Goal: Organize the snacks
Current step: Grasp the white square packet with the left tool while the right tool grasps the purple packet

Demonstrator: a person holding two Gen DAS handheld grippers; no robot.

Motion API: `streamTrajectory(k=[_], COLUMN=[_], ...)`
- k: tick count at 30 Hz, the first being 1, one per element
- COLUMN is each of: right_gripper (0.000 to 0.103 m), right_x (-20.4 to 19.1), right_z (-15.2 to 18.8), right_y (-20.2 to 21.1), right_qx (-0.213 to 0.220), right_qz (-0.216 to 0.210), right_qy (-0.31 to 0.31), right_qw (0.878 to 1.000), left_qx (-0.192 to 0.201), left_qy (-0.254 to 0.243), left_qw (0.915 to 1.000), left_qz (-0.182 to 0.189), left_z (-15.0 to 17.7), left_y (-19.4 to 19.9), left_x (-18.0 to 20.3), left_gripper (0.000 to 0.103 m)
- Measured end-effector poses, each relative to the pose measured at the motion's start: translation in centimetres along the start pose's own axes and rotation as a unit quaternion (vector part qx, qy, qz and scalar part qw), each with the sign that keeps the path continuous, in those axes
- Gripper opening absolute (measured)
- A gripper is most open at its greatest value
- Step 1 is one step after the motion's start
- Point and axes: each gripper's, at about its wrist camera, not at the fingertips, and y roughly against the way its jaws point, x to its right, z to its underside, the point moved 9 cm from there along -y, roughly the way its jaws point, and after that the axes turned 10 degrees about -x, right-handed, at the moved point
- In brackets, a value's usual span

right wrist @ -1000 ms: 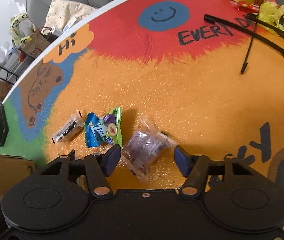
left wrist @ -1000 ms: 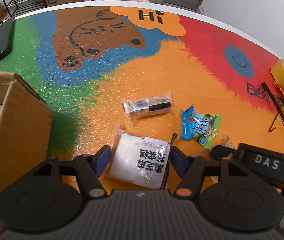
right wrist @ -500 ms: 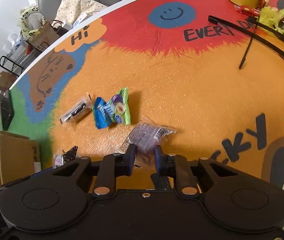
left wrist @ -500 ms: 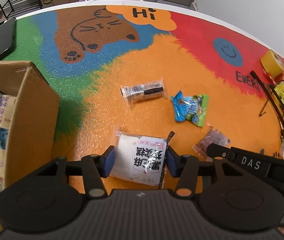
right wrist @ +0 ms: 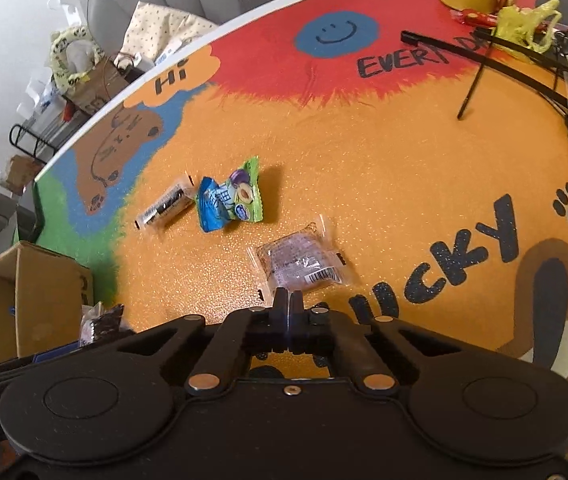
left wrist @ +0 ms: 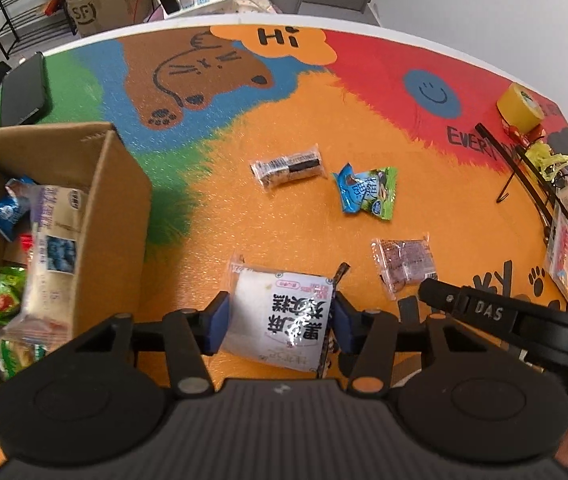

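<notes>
Two hand-held grippers hang over a colourful table mat. Left gripper pinches a white snack packet between its blue pads, beside an open cardboard box of snacks. Right gripper has its fingers pressed together, the tips at the near edge of a clear-wrapped purple snack — whether they pinch the wrapper, I cannot tell.
</notes>
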Motion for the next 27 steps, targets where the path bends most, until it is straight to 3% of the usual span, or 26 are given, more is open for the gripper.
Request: streamTrajectory(k=[8, 11, 12, 19, 27], right_gripper=[0.000, 0.000, 0.003, 0.059, 0.062], right_x=[0.3, -0.4, -0.4, -1.5, -1.8], right_z=[1.1, 1.0, 0.8, -0.5, -1.7], right_y=[1.8, 1.9, 1.7, 0.4, -1.9], right_qx=[0.012, 0.022, 0.018, 0.021, -0.001], right_qz=[0.003, 0.016, 0.019, 0.029, 0.047], right_qy=[-0.007, 0.020, 0.018, 0.033, 0.074], right_qw=[1.000, 0.999, 0.999, 0.999, 0.996], left_qx=[0.009, 0.014, 0.014, 0.020, 0.019], left_qy=[0.009, 0.010, 0.009, 0.017, 0.033], left_qw=[0.9998, 0.9997, 0.9997, 0.9996, 0.9991], left_qz=[0.017, 0.020, 0.020, 0.013, 0.017], left_z=[0.3, 0.3, 0.3, 0.0, -1.0], left_y=[1.4, 2.0, 2.2, 2.6, 1.8], left_x=[-1.3, -2.0, -2.2, -3.6, -3.9], left_gripper=[0.052, 0.052, 0.052, 0.052, 0.052])
